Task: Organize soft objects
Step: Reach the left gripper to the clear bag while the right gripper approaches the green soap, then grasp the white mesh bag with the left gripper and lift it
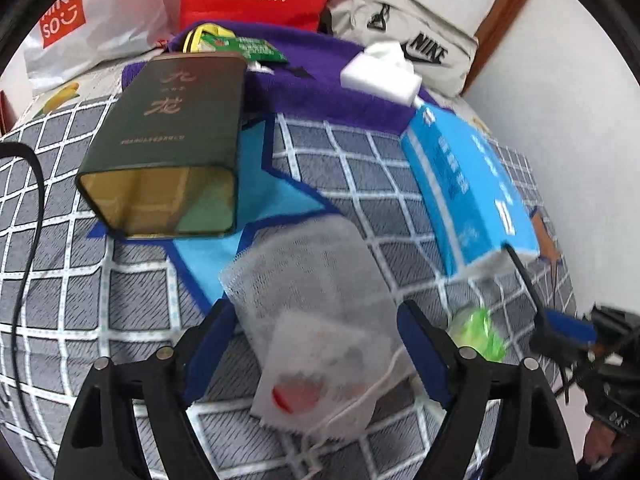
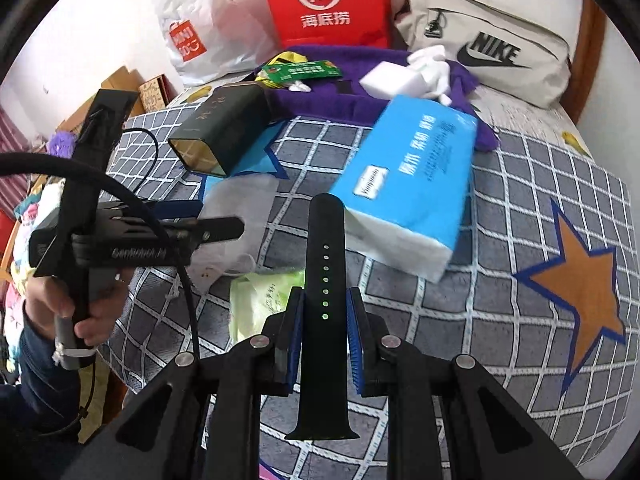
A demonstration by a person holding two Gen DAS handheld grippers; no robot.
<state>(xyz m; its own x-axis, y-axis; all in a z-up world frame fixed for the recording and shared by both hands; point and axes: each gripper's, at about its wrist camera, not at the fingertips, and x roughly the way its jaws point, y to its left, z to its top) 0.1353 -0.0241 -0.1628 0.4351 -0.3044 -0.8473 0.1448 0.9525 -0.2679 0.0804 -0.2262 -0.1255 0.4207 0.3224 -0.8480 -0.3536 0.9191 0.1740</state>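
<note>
Left wrist view. Fingers (image 1: 424, 344) of the left gripper (image 1: 316, 344): spread wide, grasping nothing; a white mesh pouch (image 1: 316, 300) lies between them on the bed (image 1: 360, 152), its drawstring trailing toward the camera. The pads are seen clear of the mesh, so the pouch is judged straddled for a pickup, not yet taken. Dark green tin (image 1: 176, 136): laid on its side, open mouth facing the camera, judged a possible receptacle for the soft items. Blue tissue pack (image 1: 468, 184): flat on the bed, to the right. Green packet (image 1: 478, 332): just beside the right-hand finger.

Right wrist view. Right gripper (image 2: 324, 320): clenched on a black watch strap (image 2: 324, 280), which is held upright between the blue pads, lifted clear of the bed, presumably for carrying. Left gripper and the hand (image 2: 76, 312) on its handle: seen at left, above the pouch. Purple towel (image 2: 320, 96), white sponge (image 2: 390, 78): at the far end, untouched.
</note>
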